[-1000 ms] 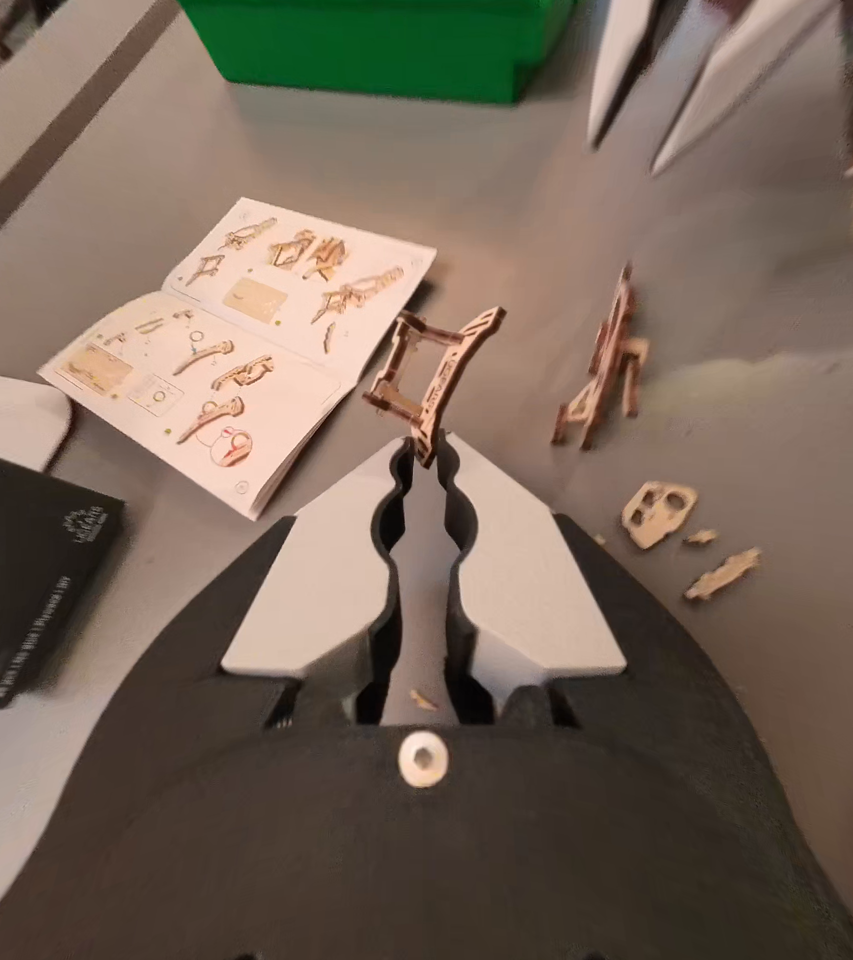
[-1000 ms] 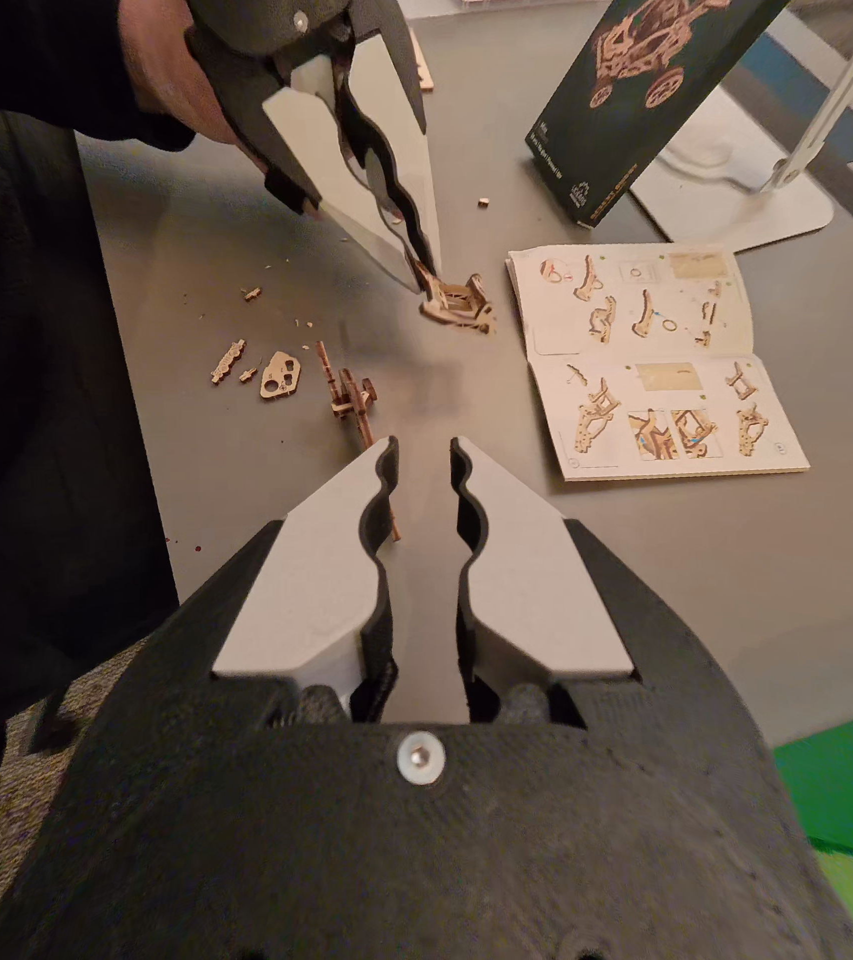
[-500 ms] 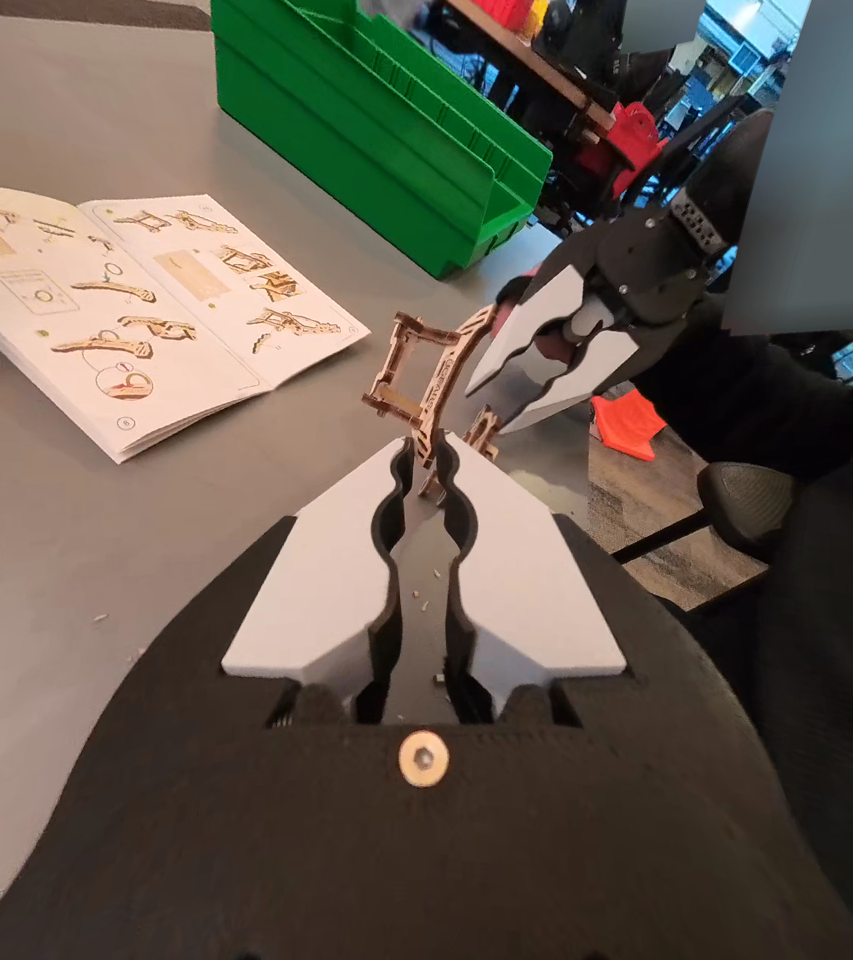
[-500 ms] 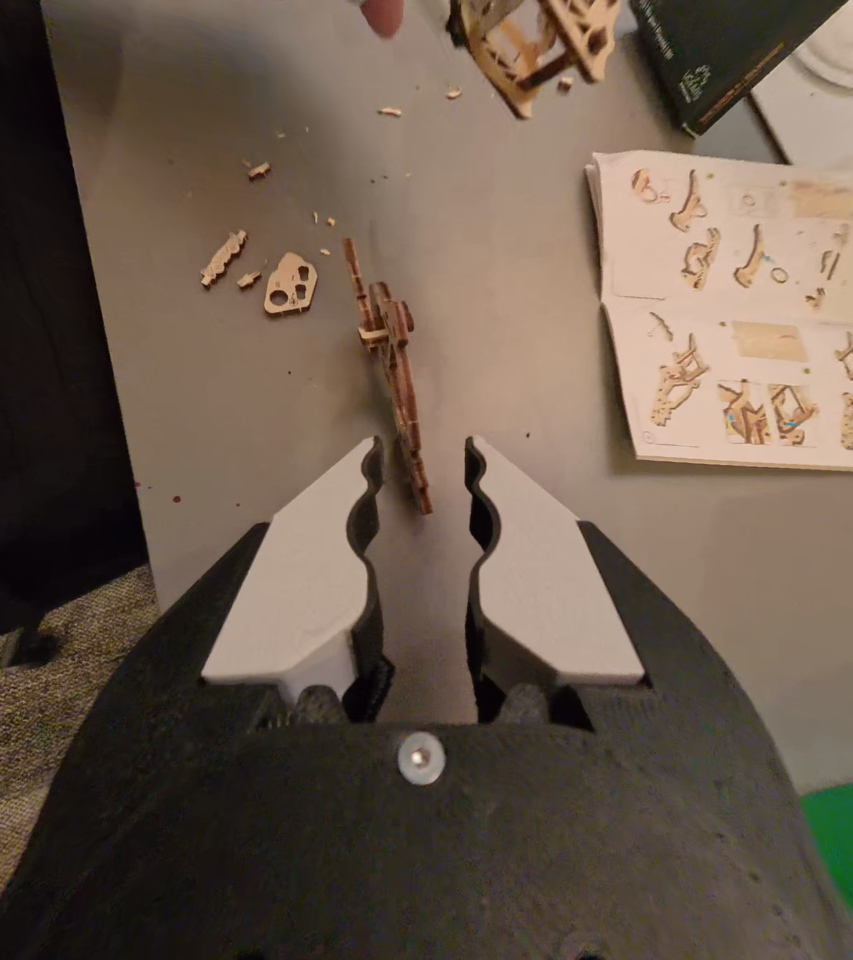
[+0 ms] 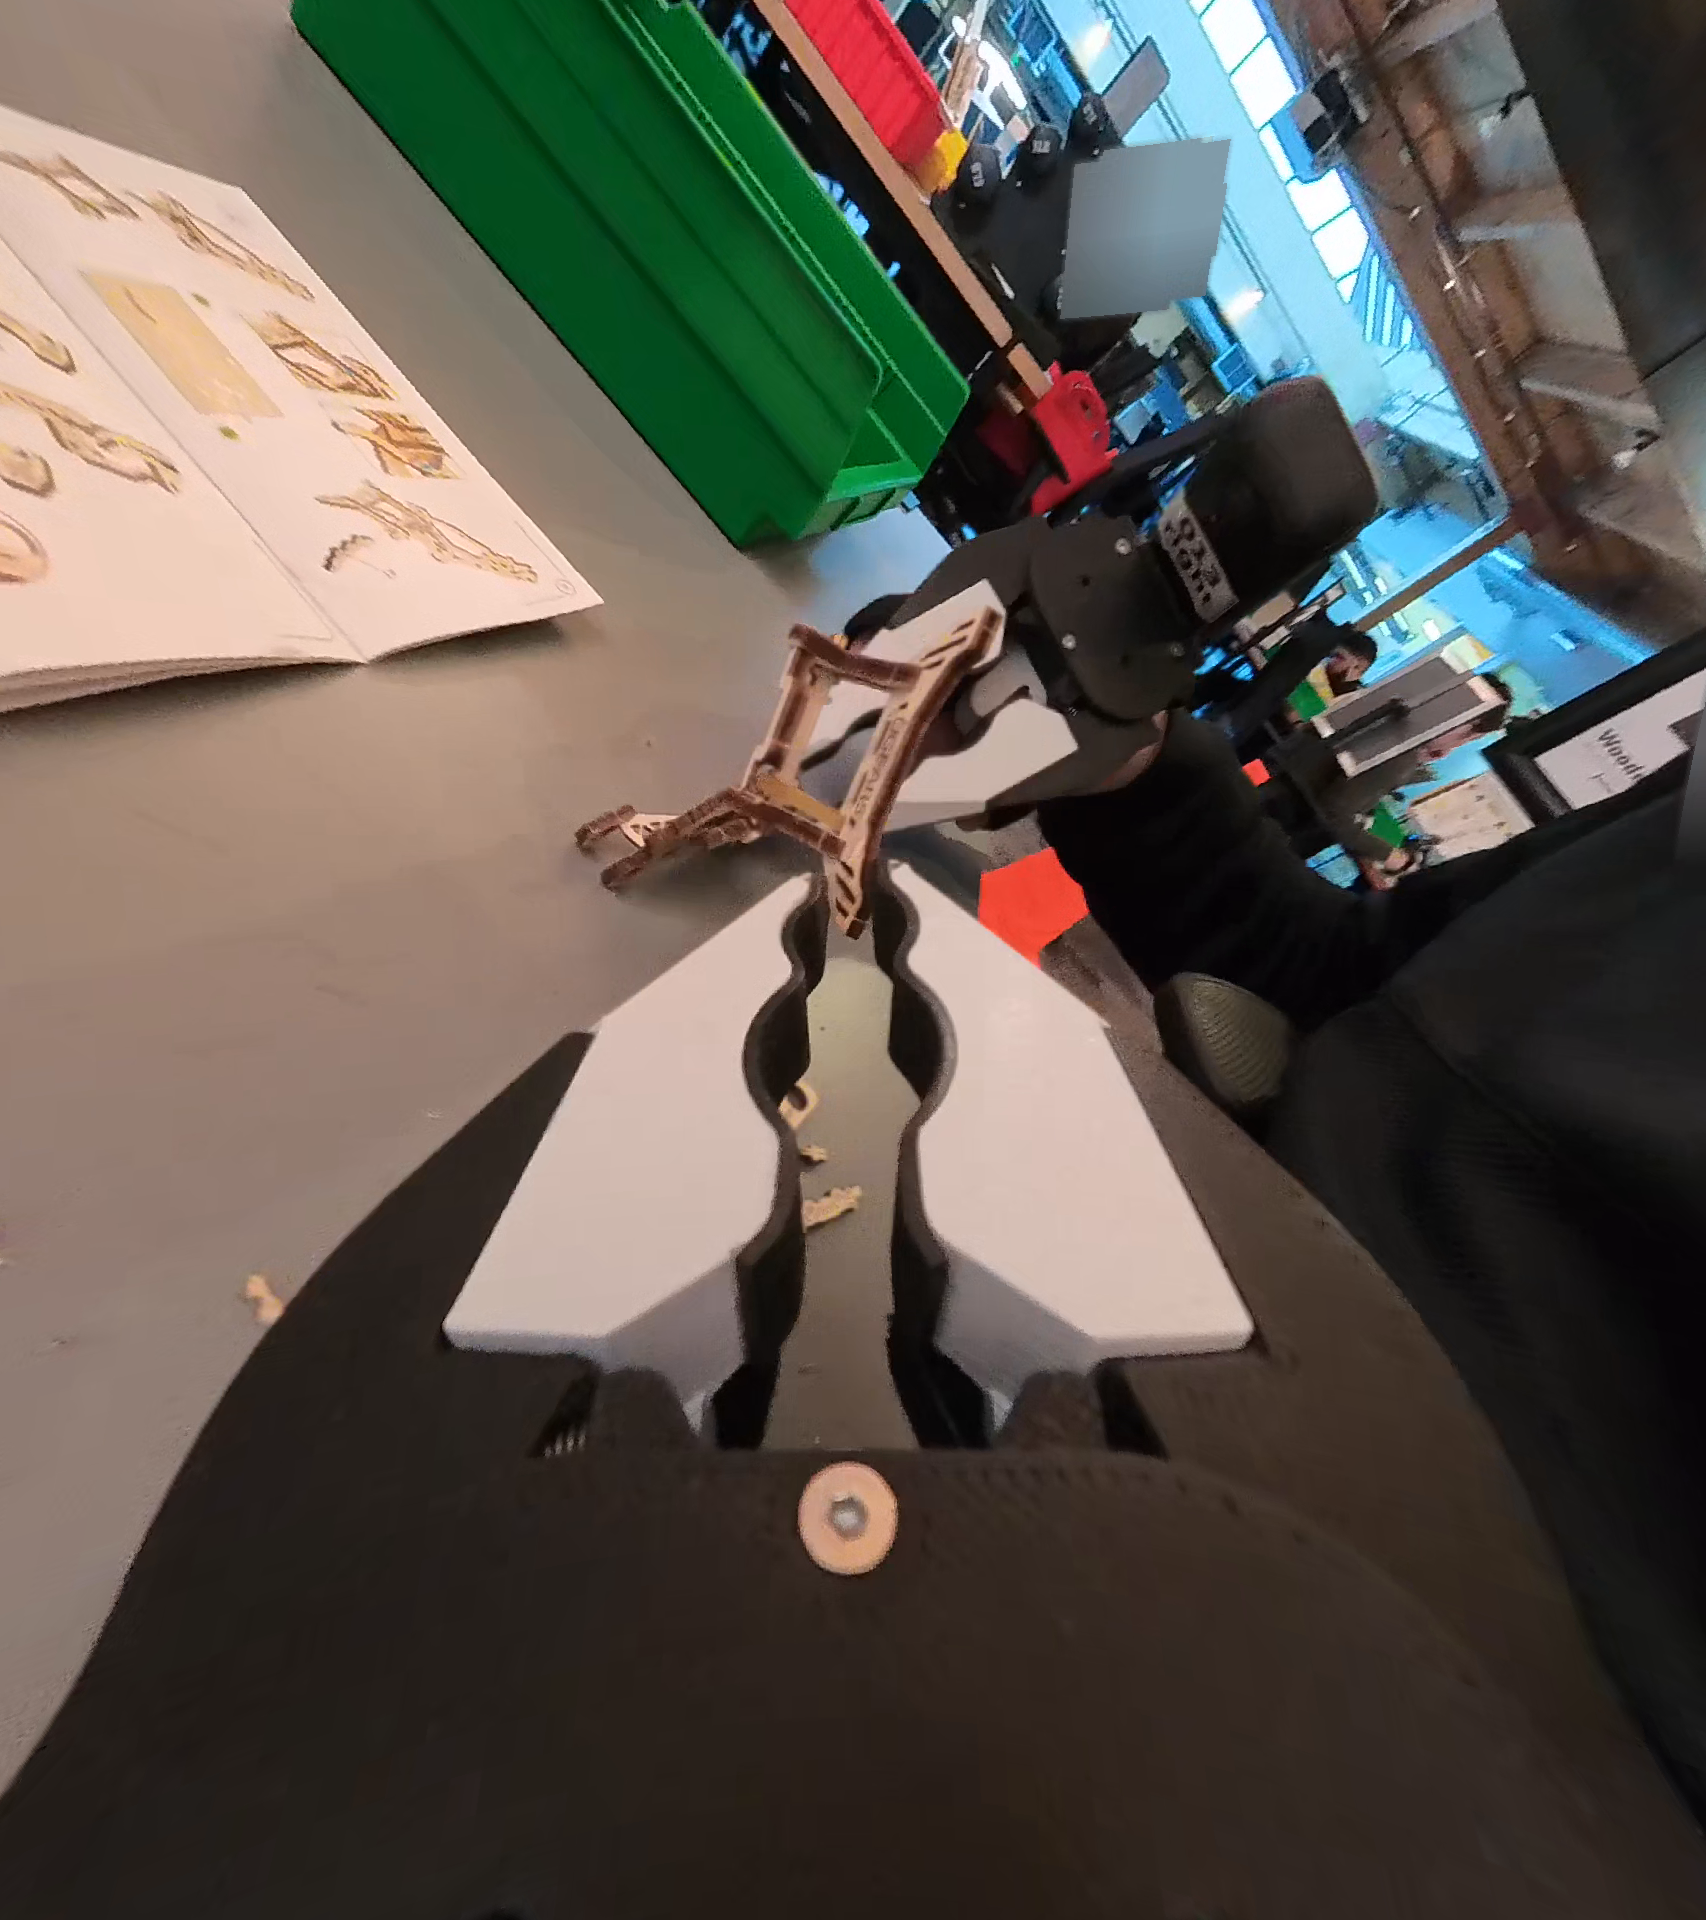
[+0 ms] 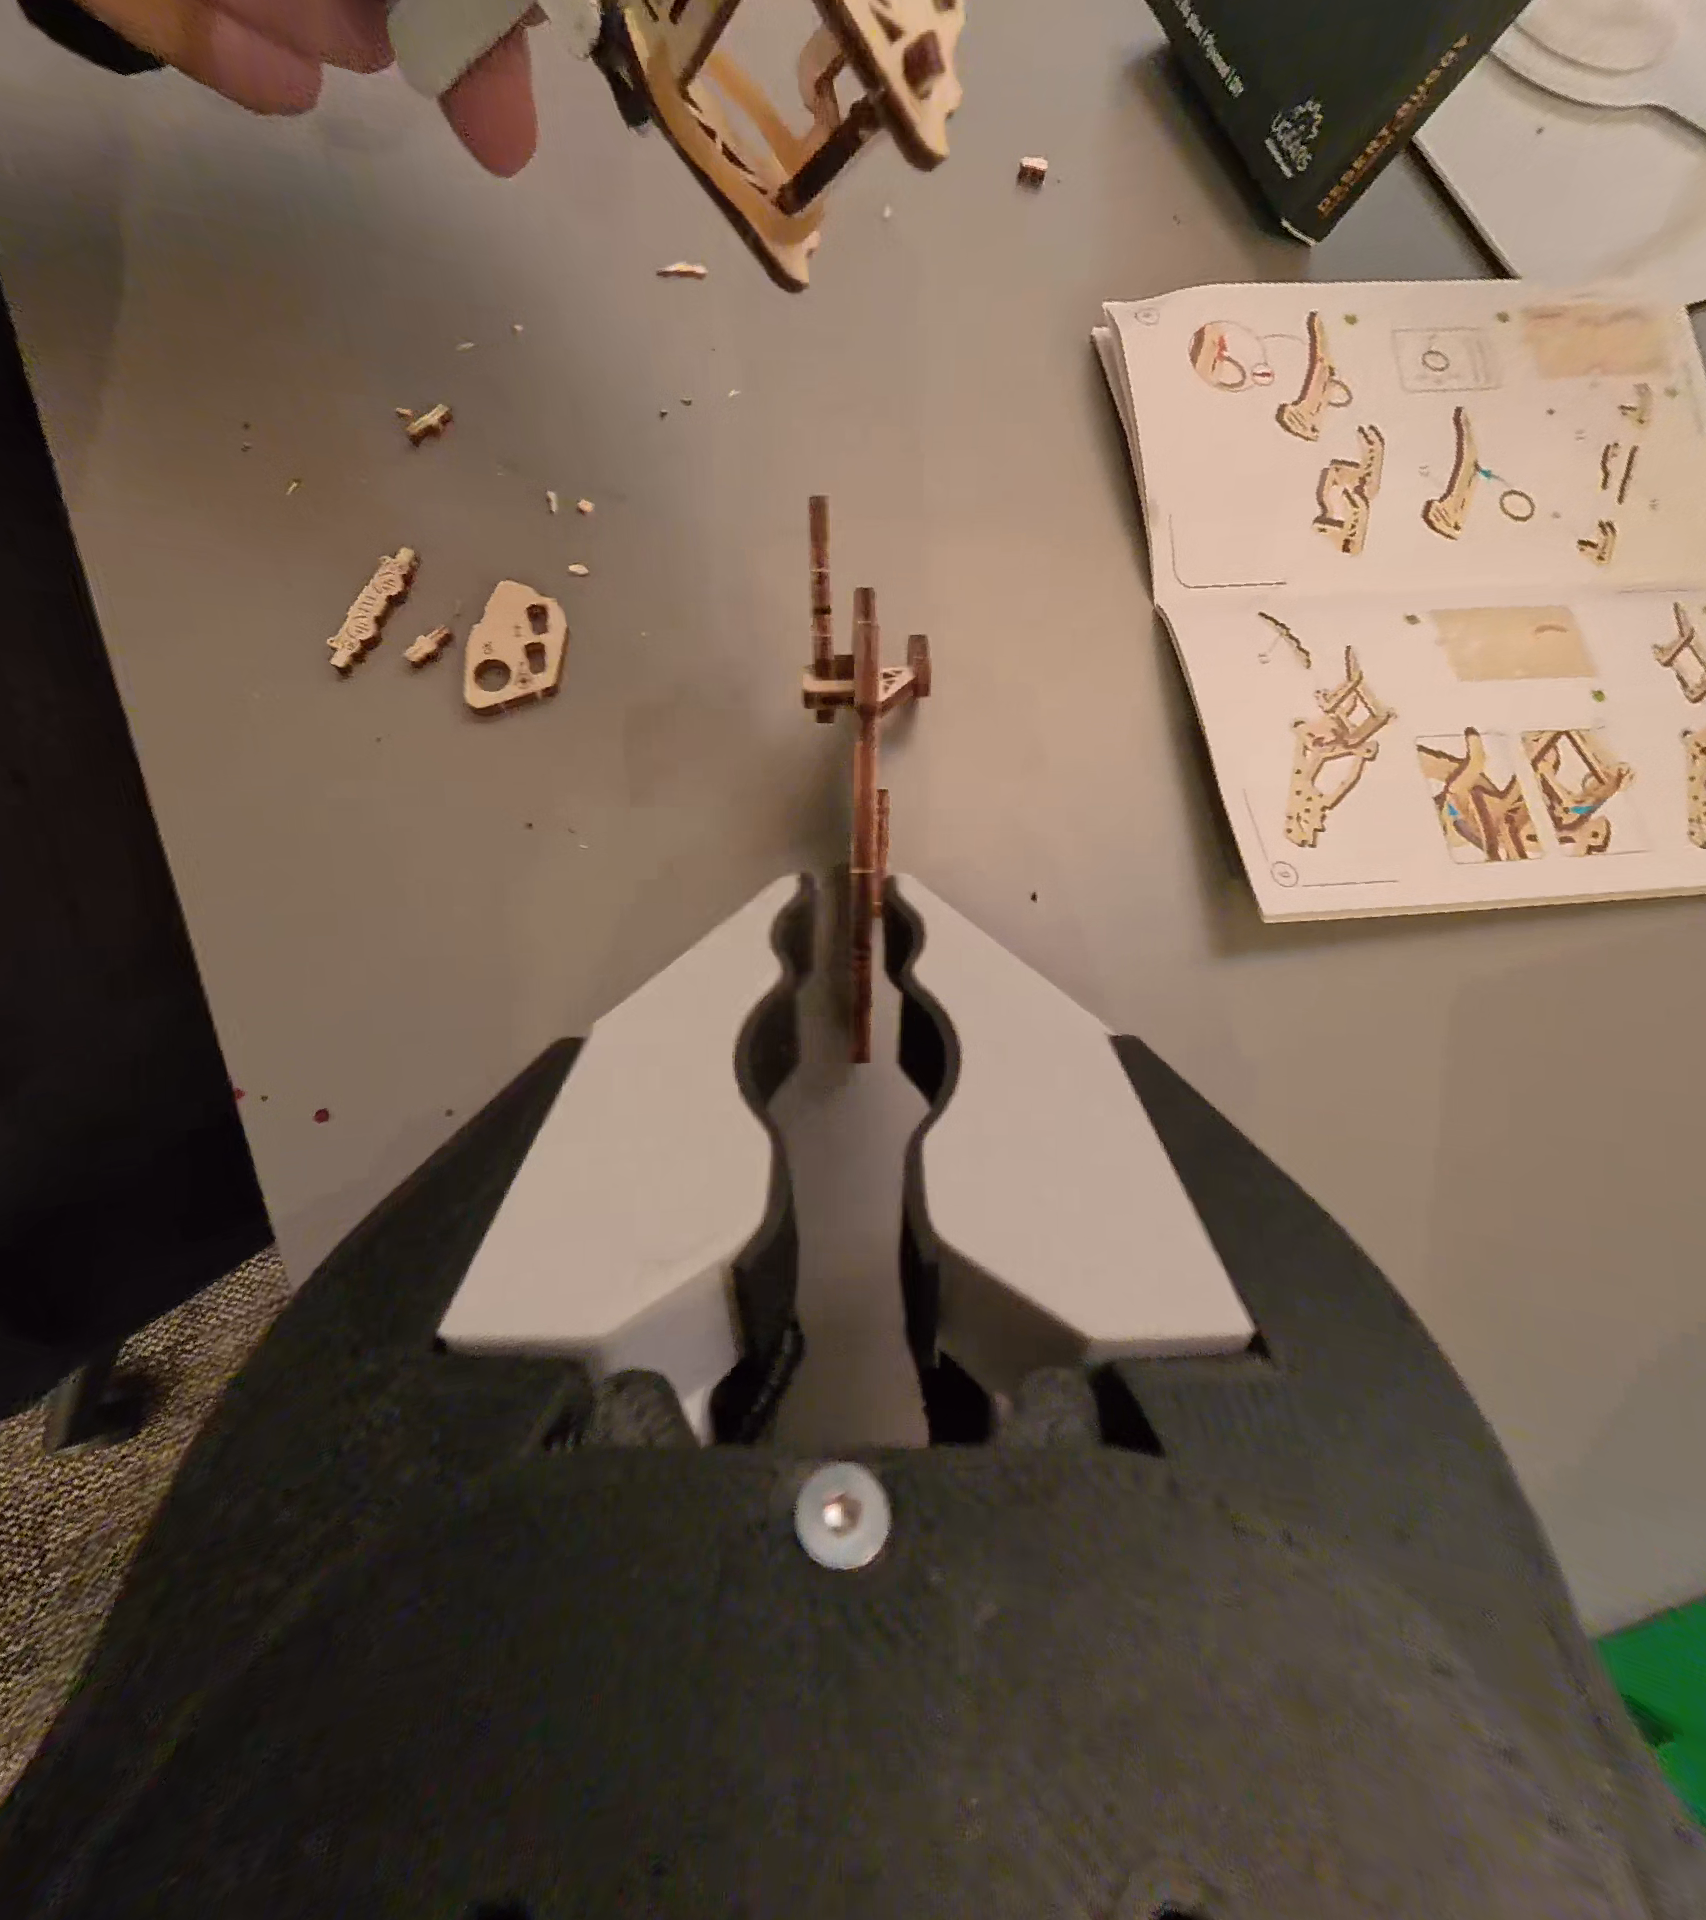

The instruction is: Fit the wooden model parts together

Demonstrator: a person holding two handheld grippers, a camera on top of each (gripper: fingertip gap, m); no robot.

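1. A wooden frame (image 5: 854, 748) is clenched at its lower edge between the fingertips of the left gripper (image 5: 851, 902) and is held tilted above the grey worktop (image 5: 205, 987).
2. In the right wrist view the same frame (image 6: 797, 114) is seen at the top edge, beside a hand (image 6: 329, 52).
3. A flat, slim wooden part (image 6: 861, 790) is stood on edge on the worktop (image 6: 1244, 1143), and its near end is enclosed by the fingertips of the right gripper (image 6: 854, 894).
4. The right jaws are drawn in close on either side of that part; whether it is actually pinched cannot be told.
5. In the left wrist view the right gripper (image 5: 916, 717) is seen behind the frame, with the part (image 5: 683, 831) lying low on the worktop by it.
6. A plate with holes (image 6: 514, 646), a strip (image 6: 373, 607) and a small peg (image 6: 428, 646) are laid loose on the worktop, left of the part and well apart from it.
7. Crumbs of wood (image 6: 428, 421) are scattered farther off.
8. An open booklet (image 6: 1451, 592) is laid flat to the right of the part; in the left wrist view it (image 5: 153, 416) is seen at the upper left.
9. A dark box (image 6: 1337, 94) is placed beyond the booklet.
10. A green bin (image 5: 641, 239) is set on the worktop beyond the booklet in the left wrist view.
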